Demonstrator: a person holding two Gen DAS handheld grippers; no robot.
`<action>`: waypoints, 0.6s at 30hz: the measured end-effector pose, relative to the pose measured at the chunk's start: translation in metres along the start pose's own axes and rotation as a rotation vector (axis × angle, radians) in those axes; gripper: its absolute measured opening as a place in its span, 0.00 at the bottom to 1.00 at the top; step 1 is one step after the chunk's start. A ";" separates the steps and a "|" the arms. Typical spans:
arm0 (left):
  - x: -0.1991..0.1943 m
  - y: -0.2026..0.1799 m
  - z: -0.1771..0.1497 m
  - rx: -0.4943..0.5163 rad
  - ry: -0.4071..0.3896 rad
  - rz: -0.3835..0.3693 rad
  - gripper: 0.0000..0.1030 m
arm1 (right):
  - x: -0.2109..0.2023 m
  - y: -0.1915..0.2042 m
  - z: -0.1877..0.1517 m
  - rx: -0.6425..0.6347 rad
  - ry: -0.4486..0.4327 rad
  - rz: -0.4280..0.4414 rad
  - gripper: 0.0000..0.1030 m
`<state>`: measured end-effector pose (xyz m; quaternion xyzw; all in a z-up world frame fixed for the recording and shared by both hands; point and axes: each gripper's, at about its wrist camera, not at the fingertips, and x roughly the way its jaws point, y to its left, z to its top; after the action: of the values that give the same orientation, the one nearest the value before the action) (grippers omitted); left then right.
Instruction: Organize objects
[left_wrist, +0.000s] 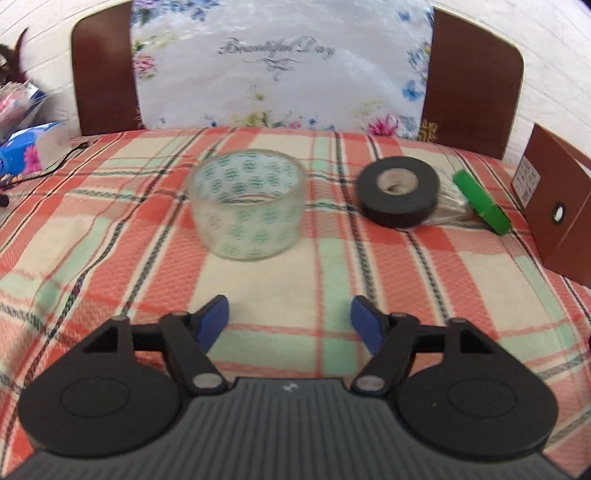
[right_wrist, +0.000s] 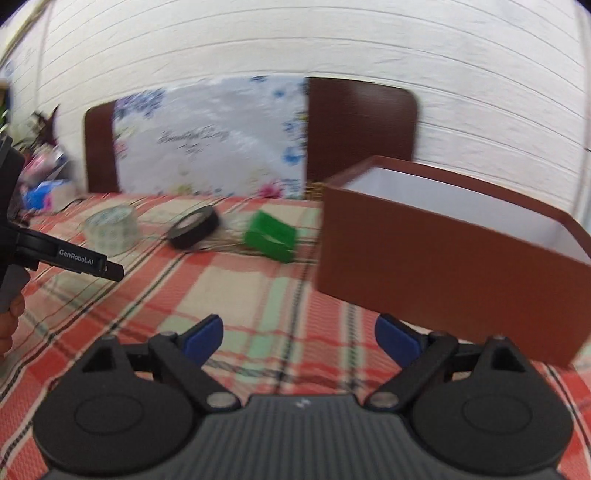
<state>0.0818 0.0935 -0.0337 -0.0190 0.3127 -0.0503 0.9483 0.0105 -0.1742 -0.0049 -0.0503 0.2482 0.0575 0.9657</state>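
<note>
Two grippers, jaws apart, empty | clear tape roll (left_wrist: 246, 205) ahead of left gripper (left_wrist: 290, 317) | right gripper (right_wrist: 299, 338) near brown box (right_wrist: 443, 266)

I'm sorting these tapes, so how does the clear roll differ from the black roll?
The clear tape roll is see-through with green printed marks; the black tape roll is opaque and plain. The clear roll stands taller with a wide open core; the black roll is flatter with a small core. Both lie flat on the plaid cloth.
</note>
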 end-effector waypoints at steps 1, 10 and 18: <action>-0.002 0.005 -0.002 -0.023 -0.016 -0.026 0.79 | 0.006 0.007 0.005 -0.025 0.000 0.019 0.87; -0.001 0.001 -0.004 -0.013 -0.051 -0.062 0.85 | 0.108 0.086 0.063 -0.320 -0.001 -0.100 0.65; 0.000 0.010 -0.003 -0.068 -0.062 -0.112 0.88 | 0.146 0.077 0.053 -0.348 0.063 -0.247 0.19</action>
<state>0.0809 0.1034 -0.0370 -0.0702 0.2833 -0.0922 0.9520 0.1521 -0.0785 -0.0347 -0.2482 0.2565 -0.0208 0.9339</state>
